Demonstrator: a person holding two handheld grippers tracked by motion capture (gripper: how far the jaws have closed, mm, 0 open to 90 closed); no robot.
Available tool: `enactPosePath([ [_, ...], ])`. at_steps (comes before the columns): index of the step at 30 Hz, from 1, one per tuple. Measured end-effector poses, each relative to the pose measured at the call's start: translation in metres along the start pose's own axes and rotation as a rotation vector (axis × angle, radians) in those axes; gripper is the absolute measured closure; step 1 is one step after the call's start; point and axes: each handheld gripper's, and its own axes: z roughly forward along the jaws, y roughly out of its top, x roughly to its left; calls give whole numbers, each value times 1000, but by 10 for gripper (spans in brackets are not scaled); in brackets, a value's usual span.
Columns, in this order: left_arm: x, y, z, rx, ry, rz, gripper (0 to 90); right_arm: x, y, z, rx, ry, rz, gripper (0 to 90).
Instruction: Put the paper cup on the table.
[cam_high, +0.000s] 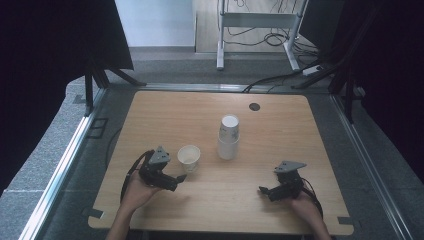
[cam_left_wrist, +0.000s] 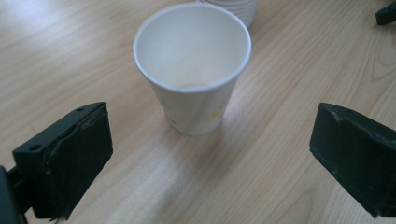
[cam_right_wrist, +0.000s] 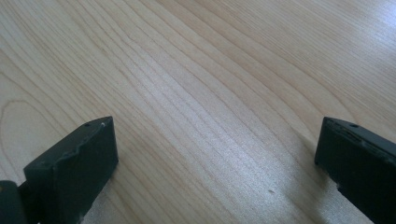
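High view: my left gripper (cam_high: 181, 178) lies level, fingers wide, just short of the paper cup (cam_high: 189, 158); my right gripper (cam_high: 263, 190) rests wide open.

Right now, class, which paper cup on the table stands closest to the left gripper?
The single paper cup, upright and open-mouthed just ahead of the left gripper. The stacked cups stand farther off, toward the table's middle.

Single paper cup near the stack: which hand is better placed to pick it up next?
Left. The left gripper sits right beside the single cup, jaws wide open and aimed at it, with the cup standing upright just ahead. The right gripper is open too, but faces bare table, farther from the cup.
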Motion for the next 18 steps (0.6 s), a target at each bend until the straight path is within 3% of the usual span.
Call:
enactPosePath([
  [10,-8,-32,19,23,8,-31,0,0,0,0,0,0,0,0],
  [16,-11,-43,29,69,13,-31,0,0,0,0,0,-1,0,0],
  [18,-12,-43,33,112,14,-32,0,0,0,0,-1,-1,0,0],
])
